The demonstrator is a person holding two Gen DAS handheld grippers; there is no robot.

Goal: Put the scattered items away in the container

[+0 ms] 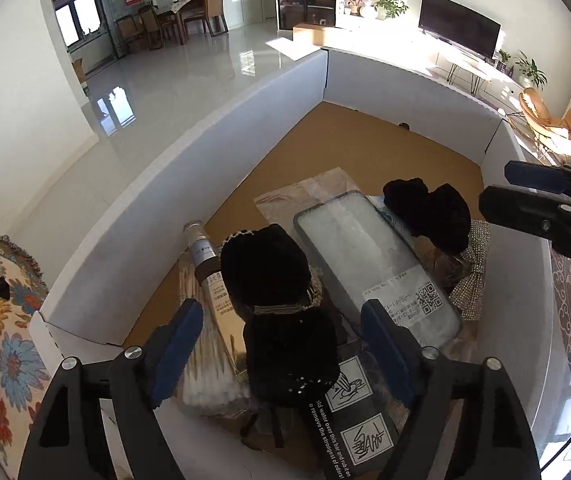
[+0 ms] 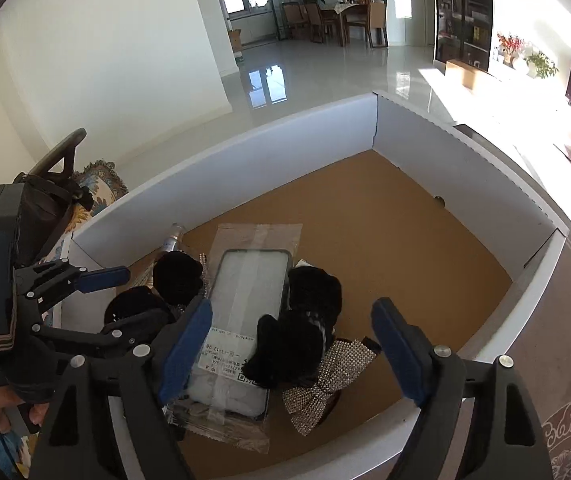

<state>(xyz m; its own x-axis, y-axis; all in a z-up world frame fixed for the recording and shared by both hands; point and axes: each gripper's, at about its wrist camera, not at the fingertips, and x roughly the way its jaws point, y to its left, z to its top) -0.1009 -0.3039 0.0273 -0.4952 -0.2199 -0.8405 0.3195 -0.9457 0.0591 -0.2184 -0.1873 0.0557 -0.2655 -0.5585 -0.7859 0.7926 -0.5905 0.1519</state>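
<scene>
Down at the near end of the white container (image 2: 293, 136), pretty much everything is already piled up together: a phone case in a clear bag (image 2: 241, 332) in the middle, a black fuzzy hair bow (image 2: 305, 344) lying on a rhinestone bow (image 2: 325, 384) at about 3 o'clock of the case, and another black bow with pearl trim (image 1: 265, 268) at about 9 o'clock of it, next to a small bottle (image 1: 201, 248) and a pack of cotton swabs (image 1: 205, 360). A dark card with printed instructions (image 1: 349, 432) sits under the pile at 6 o'clock in the left wrist view. Both tools hang over the box with nothing in them: the left gripper (image 1: 281, 344) has its blue pads spread apart over the pearl-trimmed bow without pressing it, and the right gripper (image 2: 293, 356) is spread wide over the fuzzy bow and bagged case, also not touching as far as I can tell. So I'd say this is the drop-off bit of the job, items released into the box. The far half of the cardboard floor, up around 12 o'clock, is bare. Next move, I reckon, is lifting both hands clear of the walls and looking outside the box for leftovers; I can't see any stray items in either view, just a flowery cushion (image 1: 13, 320) at 9 o'clock outside the wall.
</scene>
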